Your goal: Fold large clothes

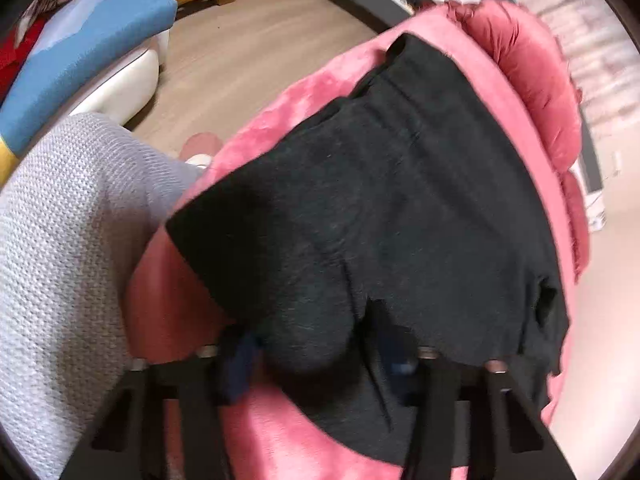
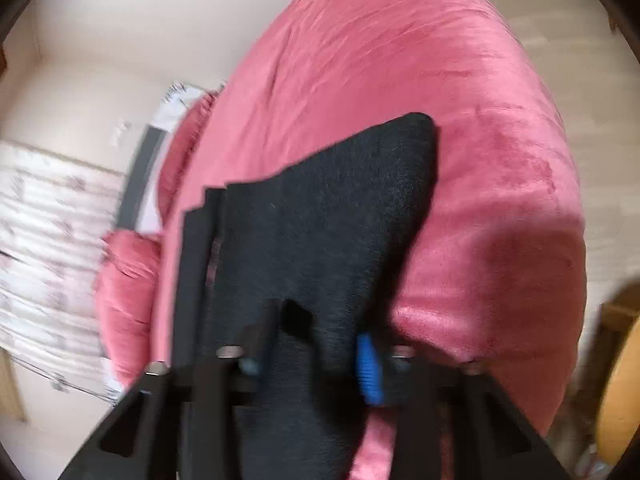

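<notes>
Black garment (image 2: 320,240) between right claw (image 2: 308,356) pads

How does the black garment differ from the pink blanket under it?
The black garment is dark and matte; the pink blanket is bright with a plush sheen. The garment is much smaller, covering only part of the blanket. The garment lies folded in layers, the blanket spread out. Both are soft fabric.
</notes>
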Motion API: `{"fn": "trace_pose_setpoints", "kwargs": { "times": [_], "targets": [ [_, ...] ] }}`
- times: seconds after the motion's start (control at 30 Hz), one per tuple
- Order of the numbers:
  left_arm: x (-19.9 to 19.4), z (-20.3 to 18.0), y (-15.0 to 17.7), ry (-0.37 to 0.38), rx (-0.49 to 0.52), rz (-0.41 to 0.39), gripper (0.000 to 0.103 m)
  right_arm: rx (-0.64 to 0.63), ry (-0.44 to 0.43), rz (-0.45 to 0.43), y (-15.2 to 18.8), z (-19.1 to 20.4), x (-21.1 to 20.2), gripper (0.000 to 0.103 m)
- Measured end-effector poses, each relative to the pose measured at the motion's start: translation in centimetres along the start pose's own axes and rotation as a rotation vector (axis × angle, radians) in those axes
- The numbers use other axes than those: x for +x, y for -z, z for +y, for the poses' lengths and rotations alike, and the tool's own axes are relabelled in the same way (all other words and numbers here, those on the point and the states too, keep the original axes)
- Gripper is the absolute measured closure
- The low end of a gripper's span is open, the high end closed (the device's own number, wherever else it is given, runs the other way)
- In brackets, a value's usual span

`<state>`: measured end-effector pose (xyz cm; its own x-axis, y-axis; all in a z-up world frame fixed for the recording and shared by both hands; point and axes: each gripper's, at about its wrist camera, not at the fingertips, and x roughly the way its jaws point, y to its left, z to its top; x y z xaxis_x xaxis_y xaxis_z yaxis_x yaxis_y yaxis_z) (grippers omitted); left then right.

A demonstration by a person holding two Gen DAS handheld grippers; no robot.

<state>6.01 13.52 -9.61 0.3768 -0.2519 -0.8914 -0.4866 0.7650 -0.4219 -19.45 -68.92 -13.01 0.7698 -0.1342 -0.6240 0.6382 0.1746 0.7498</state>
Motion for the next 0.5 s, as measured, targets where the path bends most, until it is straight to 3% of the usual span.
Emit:
{"fn": "trace_pose_setpoints", "kwargs": {
  "times": [0.07,0.13,0.33,0.5],
  "targets": [
    [-0.4,0.1,-0.4,0.05,0.0,0.026,0.082,0.007,0.004,0.015,0.2,0.0,0.2,0.091],
    [-1.0,0.2,-0.8,0.129,-0.022,0.04,0.09,0.044,-0.016,0.009,0.0,-0.1,-0.4,0.094],
    [-4.1,0.8,-1.2,0.309,-0.072,0.034,0.093,0.095,-0.097,-0.031,-0.2,0.7,-4.4,0.095],
    [-6.8,1.5,-1.9,0.463,-0.095,0.017,0.094,0.021,-0.213,-0.059,-0.5,4.2,-8.2,0.095]
  ]
}}
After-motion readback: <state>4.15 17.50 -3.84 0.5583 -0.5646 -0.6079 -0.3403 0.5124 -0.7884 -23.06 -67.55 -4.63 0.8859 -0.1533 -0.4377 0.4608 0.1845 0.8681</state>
